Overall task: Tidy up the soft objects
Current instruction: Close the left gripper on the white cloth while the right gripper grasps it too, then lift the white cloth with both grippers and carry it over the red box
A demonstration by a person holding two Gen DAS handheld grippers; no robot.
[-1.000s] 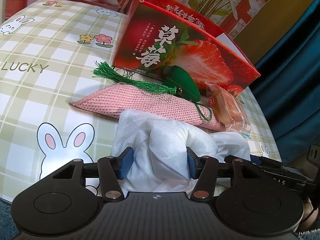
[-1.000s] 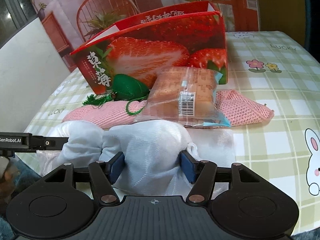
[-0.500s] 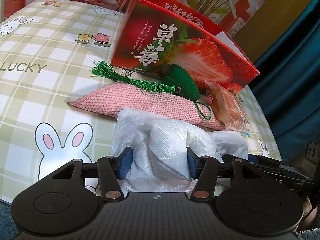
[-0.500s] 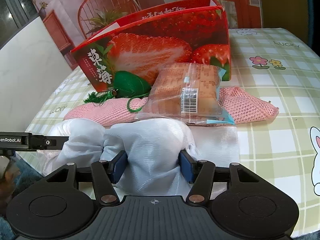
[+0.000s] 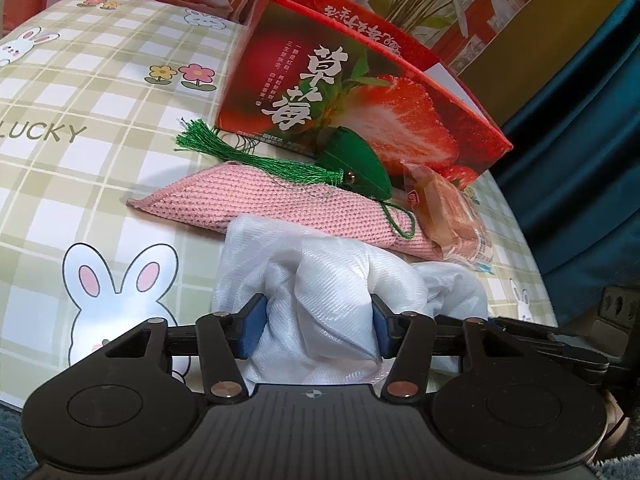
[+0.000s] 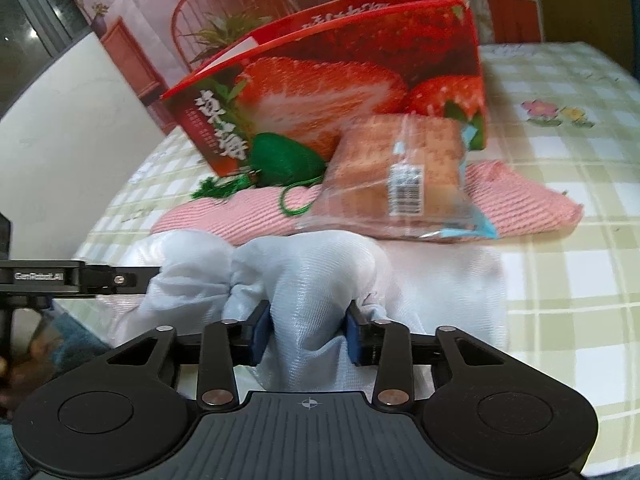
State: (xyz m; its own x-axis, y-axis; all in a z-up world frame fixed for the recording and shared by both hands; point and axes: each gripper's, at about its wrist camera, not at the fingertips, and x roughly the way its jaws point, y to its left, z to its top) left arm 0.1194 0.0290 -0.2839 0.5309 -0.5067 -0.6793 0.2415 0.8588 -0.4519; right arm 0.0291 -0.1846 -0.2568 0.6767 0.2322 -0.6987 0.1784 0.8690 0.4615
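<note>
Closing both grippers, left [image 5: 316, 330] and right [image 6: 307, 336], on the white cloth [image 5: 332, 280]; we risk dragging the bread pack [image 6: 400, 176] resting at its far edge if lifted.

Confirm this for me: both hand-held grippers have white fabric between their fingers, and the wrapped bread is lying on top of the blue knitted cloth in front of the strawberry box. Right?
Not quite: the knitted cloth is pink, not blue, as the right wrist view shows. The rest holds: the wrapped bread lies on it before the strawberry box, and the left hand-held gripper and right hand-held gripper are closing on the white fabric.
</note>
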